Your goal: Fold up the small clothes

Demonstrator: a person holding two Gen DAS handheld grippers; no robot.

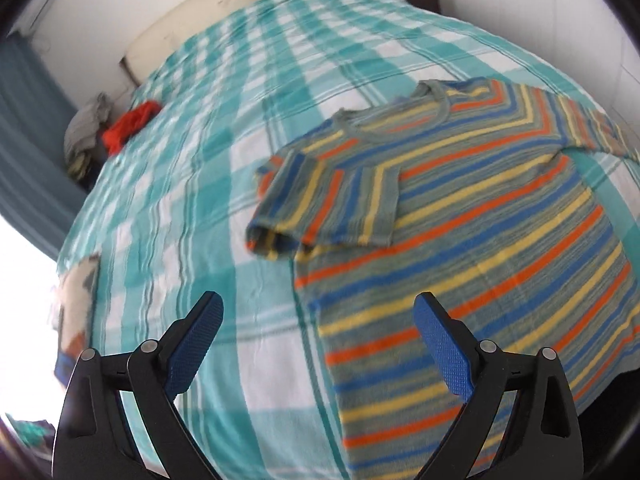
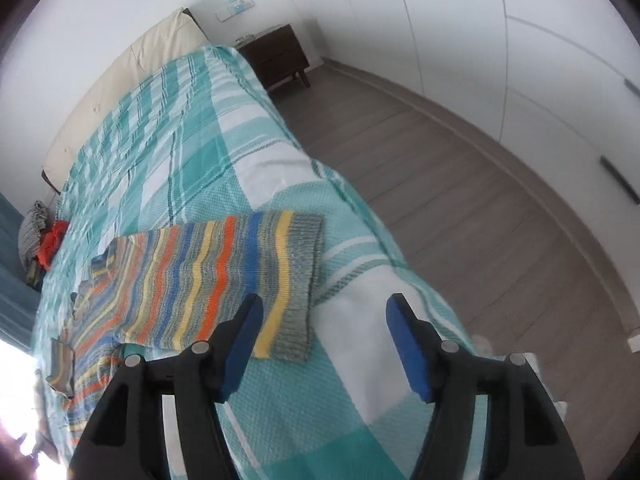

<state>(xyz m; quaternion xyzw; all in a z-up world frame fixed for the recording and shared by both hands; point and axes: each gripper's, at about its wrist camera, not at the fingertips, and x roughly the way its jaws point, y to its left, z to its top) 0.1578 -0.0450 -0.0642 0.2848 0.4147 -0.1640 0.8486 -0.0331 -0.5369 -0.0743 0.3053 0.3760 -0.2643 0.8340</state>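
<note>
A striped sweater [image 1: 460, 220] lies flat on the bed [image 1: 192, 208], spread over the teal-and-white checked cover near the bed's right-hand edge, which gives it a broad, even base for folding. In the left wrist view one sleeve [image 1: 324, 204] is already turned in across the chest, its cuff pointing toward the hem, so that side looks squared off. The other sleeve [image 2: 240, 276] stretches straight out toward the edge of the bed in the right wrist view, its grey ribbed cuff flat on the cover; it probably needs folding in next.

The left claw [image 1: 318, 344] hangs above the cover just beside the sweater's lower side edge, jaws spread wide with nothing between them. The right claw [image 2: 324, 348] is also open and empty, poised over bare cover just beyond the outstretched cuff, one pad showing in front of the sleeve's end. A small heap of other clothes [image 1: 108, 128] waits at the far side of the bed, well apart.
</note>
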